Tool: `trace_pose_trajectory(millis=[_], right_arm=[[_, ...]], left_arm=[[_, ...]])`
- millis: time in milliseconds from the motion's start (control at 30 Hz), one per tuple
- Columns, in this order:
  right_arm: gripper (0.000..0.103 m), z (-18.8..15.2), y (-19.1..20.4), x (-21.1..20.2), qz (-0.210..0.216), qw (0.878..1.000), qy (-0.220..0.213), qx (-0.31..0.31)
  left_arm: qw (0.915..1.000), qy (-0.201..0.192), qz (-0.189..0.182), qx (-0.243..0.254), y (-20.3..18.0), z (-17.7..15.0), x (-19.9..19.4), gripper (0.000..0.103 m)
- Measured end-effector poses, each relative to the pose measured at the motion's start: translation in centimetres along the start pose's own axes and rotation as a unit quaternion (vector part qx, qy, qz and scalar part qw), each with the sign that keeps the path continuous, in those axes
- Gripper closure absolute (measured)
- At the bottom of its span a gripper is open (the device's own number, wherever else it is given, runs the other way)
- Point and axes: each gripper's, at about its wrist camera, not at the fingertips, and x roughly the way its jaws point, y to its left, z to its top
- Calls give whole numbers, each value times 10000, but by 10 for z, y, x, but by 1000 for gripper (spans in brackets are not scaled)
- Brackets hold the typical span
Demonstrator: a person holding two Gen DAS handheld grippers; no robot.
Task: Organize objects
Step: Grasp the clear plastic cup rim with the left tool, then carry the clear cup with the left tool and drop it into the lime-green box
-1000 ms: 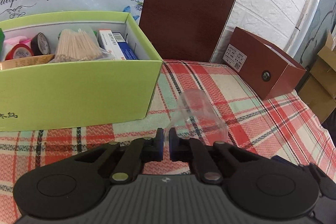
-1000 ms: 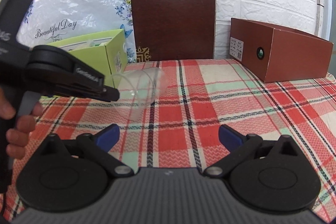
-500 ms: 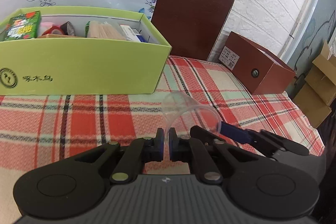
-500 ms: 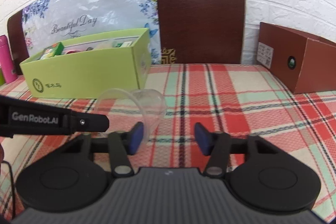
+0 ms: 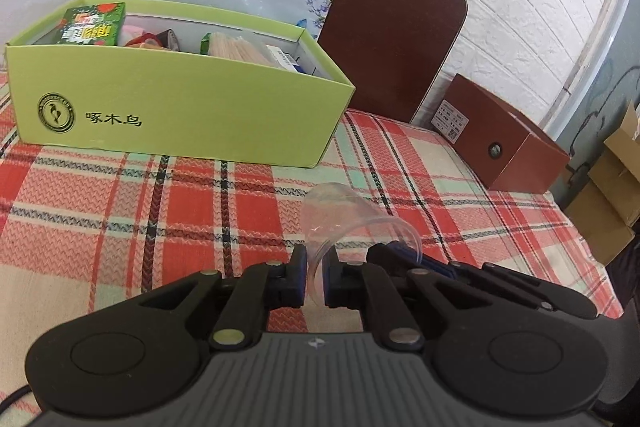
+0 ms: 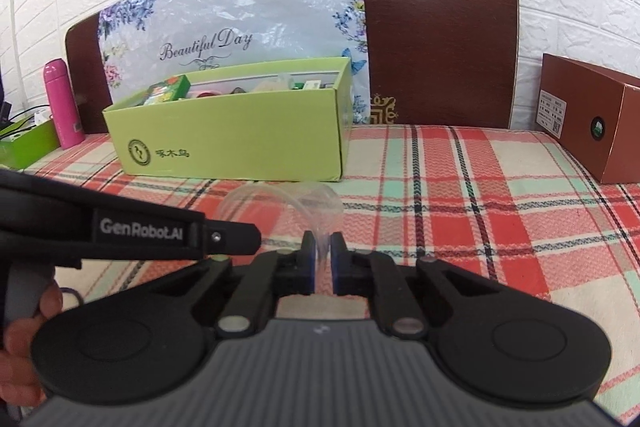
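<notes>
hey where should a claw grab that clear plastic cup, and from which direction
Take the clear plastic cup by its thin rim wall, one finger inside the mouth and one outside, coming in from the open end. It lies tipped, mouth toward the cameras, so the rim is the reachable edge. The left claw and right claw each pinch that rim this way. The wall looks flimsy, so squeeze lightly.

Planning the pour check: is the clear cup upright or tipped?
Tipped: the clear cup lies sideways, rim pinched by both tongs, base pointing toward the green box.
</notes>
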Motion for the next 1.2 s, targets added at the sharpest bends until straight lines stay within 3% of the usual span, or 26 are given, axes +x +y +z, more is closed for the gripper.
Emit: trace_pose_trajectory(millis=[400, 600, 800, 1133, 1200], right_arm=[[96, 40, 35, -35, 296, 9960, -728, -430], [96, 76, 57, -23, 382, 9906, -1061, -777], [96, 108, 75, 9, 396, 9867, -1286, -915], [96, 137, 82, 85, 325, 9860, -1308, -982], [93, 134, 83, 103, 266, 9862, -1245, -1054]], left_arm=[[9960, -884, 89, -81, 2, 28, -68, 98], [9930, -1169, 143, -121, 18, 60, -79, 98], [9897, -1416, 207, 0, 39, 100, -69, 98], [9894, -1412, 301, 148, 79, 141, -19, 98], [9897, -1317, 439, 346, 86, 143, -4, 84]])
